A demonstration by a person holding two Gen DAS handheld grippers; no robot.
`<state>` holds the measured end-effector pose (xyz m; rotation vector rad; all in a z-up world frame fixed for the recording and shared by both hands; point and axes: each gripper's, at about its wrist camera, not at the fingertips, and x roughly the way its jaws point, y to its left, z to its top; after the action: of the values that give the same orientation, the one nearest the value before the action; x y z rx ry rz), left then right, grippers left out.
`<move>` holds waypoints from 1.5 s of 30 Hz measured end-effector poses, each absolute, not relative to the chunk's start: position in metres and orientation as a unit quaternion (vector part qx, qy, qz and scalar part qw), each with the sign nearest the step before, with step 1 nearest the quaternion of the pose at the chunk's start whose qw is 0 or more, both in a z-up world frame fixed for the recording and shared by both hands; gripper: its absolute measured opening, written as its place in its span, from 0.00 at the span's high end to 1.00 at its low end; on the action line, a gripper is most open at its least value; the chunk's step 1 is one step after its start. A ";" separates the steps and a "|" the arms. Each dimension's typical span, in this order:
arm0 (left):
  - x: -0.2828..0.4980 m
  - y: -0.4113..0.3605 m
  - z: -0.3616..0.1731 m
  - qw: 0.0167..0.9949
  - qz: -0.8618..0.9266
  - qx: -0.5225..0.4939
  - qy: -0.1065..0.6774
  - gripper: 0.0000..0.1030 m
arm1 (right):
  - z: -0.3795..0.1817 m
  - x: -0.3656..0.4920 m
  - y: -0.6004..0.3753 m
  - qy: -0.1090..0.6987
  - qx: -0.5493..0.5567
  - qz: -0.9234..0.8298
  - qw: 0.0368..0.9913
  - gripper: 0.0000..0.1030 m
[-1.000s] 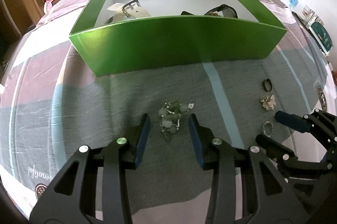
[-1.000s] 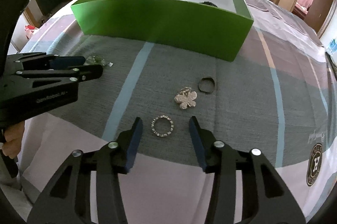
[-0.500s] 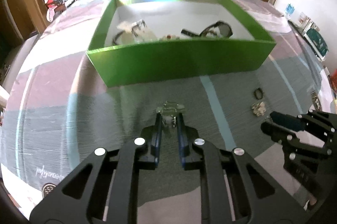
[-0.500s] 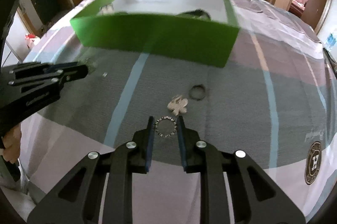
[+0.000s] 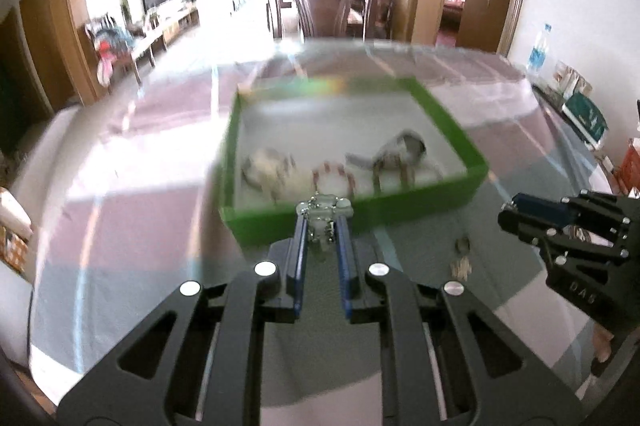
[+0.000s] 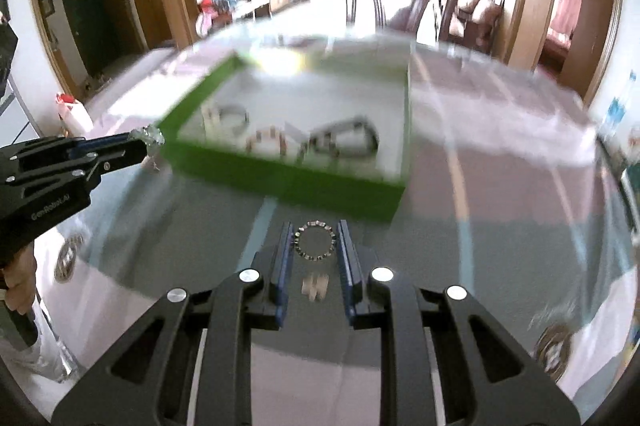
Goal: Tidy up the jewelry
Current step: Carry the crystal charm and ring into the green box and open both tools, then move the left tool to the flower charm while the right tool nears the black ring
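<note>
My left gripper point(image 5: 323, 232) is clamped on a pale beaded silver bracelet point(image 5: 322, 214), my right gripper point(image 6: 314, 242) on a studded metal ring bracelet point(image 6: 314, 240) — both short of the green cardboard box point(image 6: 288, 182). Risk: thin grips slipping mid-carry — pieces dropping outside.

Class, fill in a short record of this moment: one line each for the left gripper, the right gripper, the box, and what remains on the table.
left gripper: shut on beaded jewelry
right gripper: shut on ring bracelet
green box: open, already holds several blurred pieces
tablecloth: two small pieces remain, blurred
</note>
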<state>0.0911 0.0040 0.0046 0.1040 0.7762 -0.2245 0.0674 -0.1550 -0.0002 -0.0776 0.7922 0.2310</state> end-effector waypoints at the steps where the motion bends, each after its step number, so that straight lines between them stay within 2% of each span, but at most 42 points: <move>1: 0.097 0.004 0.015 0.923 -0.109 0.055 0.365 0.86 | 0.010 0.074 -0.155 0.372 -0.041 0.110 0.921 0.79; 7: 0.152 -0.002 0.039 0.929 -0.104 0.057 0.351 0.86 | 0.021 0.135 -0.155 0.361 -0.034 0.095 0.927 0.79; 12: 0.200 -0.010 0.002 0.913 -0.107 0.044 0.390 0.86 | -0.025 0.185 -0.151 0.429 -0.014 0.093 0.899 0.79; 17: 0.222 -0.016 -0.032 0.899 -0.105 0.042 0.422 0.86 | -0.051 0.194 -0.141 0.442 -0.018 0.093 0.892 0.79; 19: 0.226 -0.015 -0.035 0.901 -0.103 0.033 0.421 0.75 | -0.050 0.193 -0.141 0.435 -0.019 0.092 0.895 0.69; 20: 0.226 -0.013 -0.035 0.902 -0.098 0.029 0.420 0.67 | -0.046 0.191 -0.143 0.430 -0.016 0.090 0.898 0.57; 21: 0.226 -0.012 -0.034 0.903 -0.094 0.026 0.419 0.65 | -0.042 0.187 -0.147 0.426 -0.012 0.088 0.900 0.51; 26: 0.204 -0.002 -0.025 0.903 -0.082 0.026 0.420 0.50 | -0.021 0.151 -0.174 0.415 0.004 0.092 0.905 0.51; 29: 0.168 -0.009 -0.022 0.902 -0.091 0.061 0.417 0.49 | -0.020 0.124 -0.191 0.418 -0.012 0.074 0.905 0.51; 32: 0.137 -0.024 -0.034 0.892 -0.125 0.080 0.427 0.45 | -0.039 0.105 -0.206 0.434 -0.031 0.042 0.900 0.51; 35: 0.111 -0.050 -0.052 0.873 -0.172 0.095 0.447 0.42 | -0.065 0.099 -0.225 0.466 0.002 0.026 0.885 0.51; 39: 0.085 -0.092 -0.070 0.849 -0.240 0.128 0.452 0.32 | -0.087 0.099 -0.242 0.482 0.036 -0.005 0.875 0.51; 44: 0.081 -0.123 -0.093 0.841 -0.248 0.163 0.452 0.32 | -0.094 0.096 -0.246 0.485 0.042 -0.005 0.873 0.51; 45: 0.083 -0.125 -0.097 0.841 -0.242 0.166 0.455 0.37 | -0.094 0.095 -0.245 0.484 0.041 -0.004 0.874 0.51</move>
<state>0.0833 -0.1246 -0.0971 0.3518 0.9616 -0.5106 0.0951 -0.2446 -0.0939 0.0863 1.0108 -0.0083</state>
